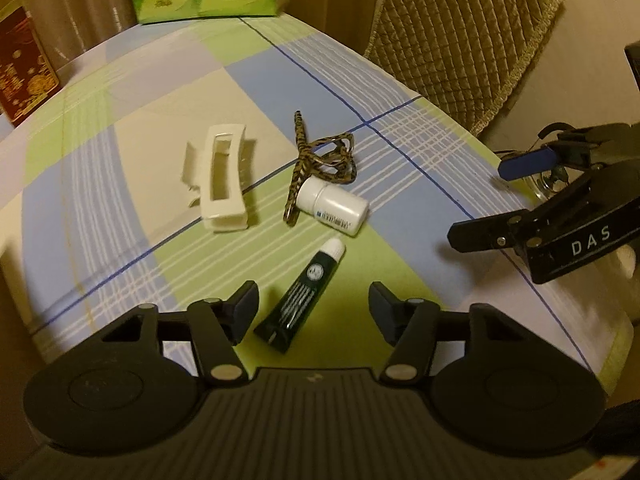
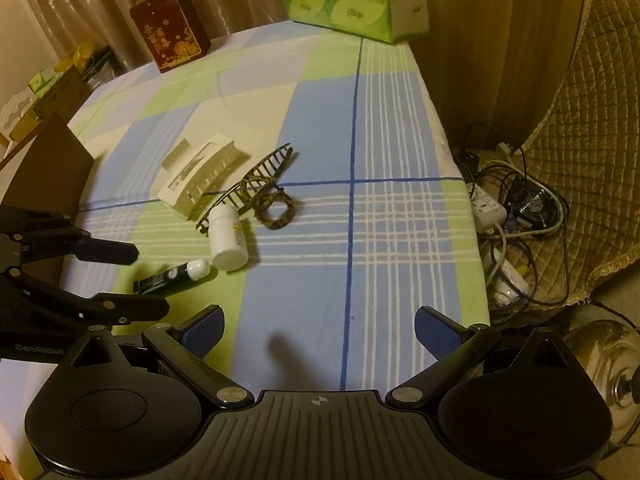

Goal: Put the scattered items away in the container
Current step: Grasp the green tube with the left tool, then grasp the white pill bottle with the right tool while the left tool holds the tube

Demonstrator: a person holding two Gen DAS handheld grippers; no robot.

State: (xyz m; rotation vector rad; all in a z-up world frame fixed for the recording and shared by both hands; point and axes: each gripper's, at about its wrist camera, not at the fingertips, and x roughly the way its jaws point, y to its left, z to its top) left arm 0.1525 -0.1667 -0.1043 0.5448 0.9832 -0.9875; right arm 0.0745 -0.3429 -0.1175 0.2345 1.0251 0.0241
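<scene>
Dark tube (image 1: 302,294) lies flat on the checked cloth (image 1: 400,184), between the parted pads of the left gripper (image 1: 313,306), neither touching it. White bottle (image 1: 334,205) sits just beyond the tube's cap. Right gripper (image 2: 319,330) gapes over bare cloth. Container unseen. Risk: closing pads may skid the tube or pinch cloth.

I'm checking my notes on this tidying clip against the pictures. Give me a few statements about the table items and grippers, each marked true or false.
1. The dark tube lies between the left gripper's open fingers. True.
2. The white bottle stands upright. False: it lies on its side.
3. The right gripper holds the white hair clip. False: it is open and empty.
4. The striped hair clip lies beside the bottle. True.
5. The tablecloth is plain red. False: blue, green and white checks.
</scene>
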